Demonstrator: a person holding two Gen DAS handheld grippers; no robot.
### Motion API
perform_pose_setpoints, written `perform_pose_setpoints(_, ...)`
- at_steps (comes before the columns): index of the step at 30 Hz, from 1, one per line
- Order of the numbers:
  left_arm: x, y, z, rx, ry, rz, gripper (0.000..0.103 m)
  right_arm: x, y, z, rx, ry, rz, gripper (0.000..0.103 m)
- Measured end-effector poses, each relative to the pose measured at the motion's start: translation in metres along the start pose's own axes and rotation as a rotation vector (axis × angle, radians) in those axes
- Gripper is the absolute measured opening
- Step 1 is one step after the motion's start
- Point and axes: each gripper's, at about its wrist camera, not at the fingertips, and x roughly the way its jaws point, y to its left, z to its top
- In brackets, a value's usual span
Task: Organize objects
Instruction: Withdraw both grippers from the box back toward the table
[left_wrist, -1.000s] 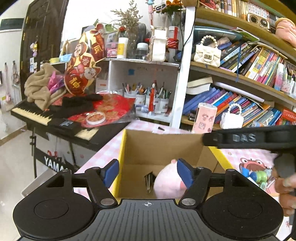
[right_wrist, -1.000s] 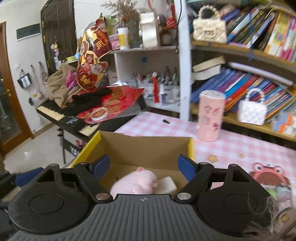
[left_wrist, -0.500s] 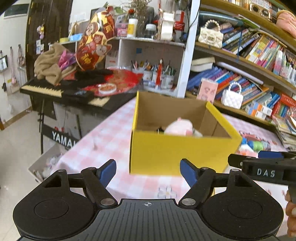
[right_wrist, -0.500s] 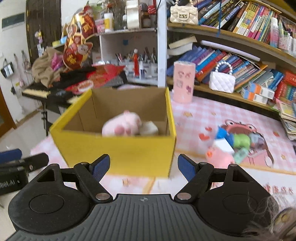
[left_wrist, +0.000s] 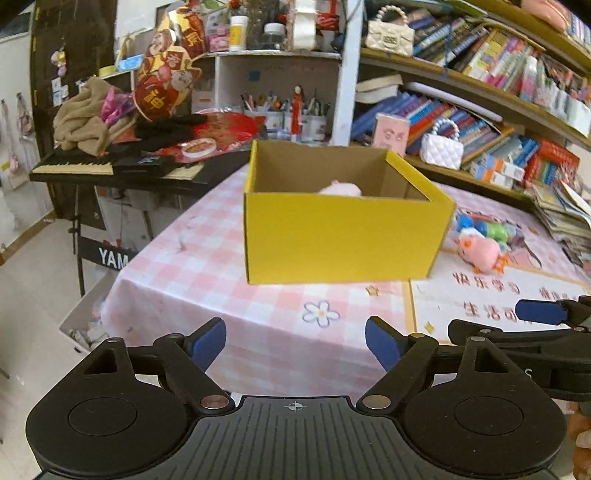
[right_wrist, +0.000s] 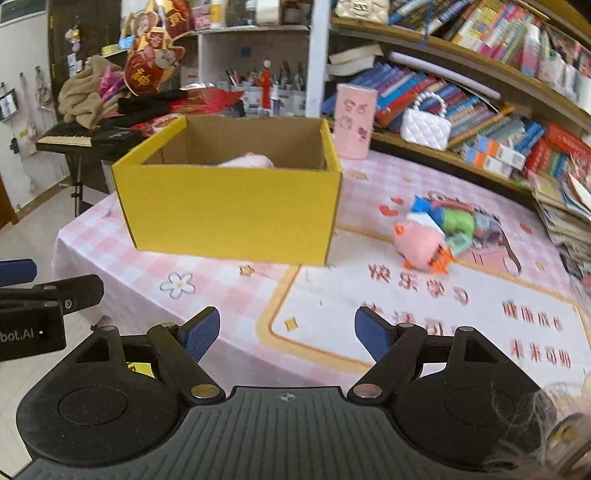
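Both grippers: we have pulled back from the box (left_wrist: 343, 240).
Left gripper (left_wrist: 295, 343): wide, empty, just been opening.
Right gripper (right_wrist: 288, 330): wide, empty.
Pink toy (left_wrist: 340, 189): inside box.
Loose toys (right_wrist: 432, 236): at box's 3 o'clock; we judge them next.

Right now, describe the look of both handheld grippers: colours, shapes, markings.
The left gripper and right gripper look alike: matte black plastic, a ribbed central body, two round discs either side, angled linkage arms with silver pivot pins, and blue ribbed finger pads. Each body bears a small white crosshair mark. The left one's side shows white lettering ending "bot.AI". No cables or sleeves show.
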Motion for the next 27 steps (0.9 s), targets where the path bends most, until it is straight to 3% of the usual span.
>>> perform_pose_setpoints(9,0.001,-0.017,-0.014,0.048,0.056,-0.091,0.086,-0.016,-0.012,-0.026,0.066,0.046,-0.061,0.079)
perform_pose_setpoints(27,0.015,-0.086,-0.016,0.211,0.112,-0.313,0.086,-0.047,-0.073,-0.059,0.238,0.087,-0.282,0.079)
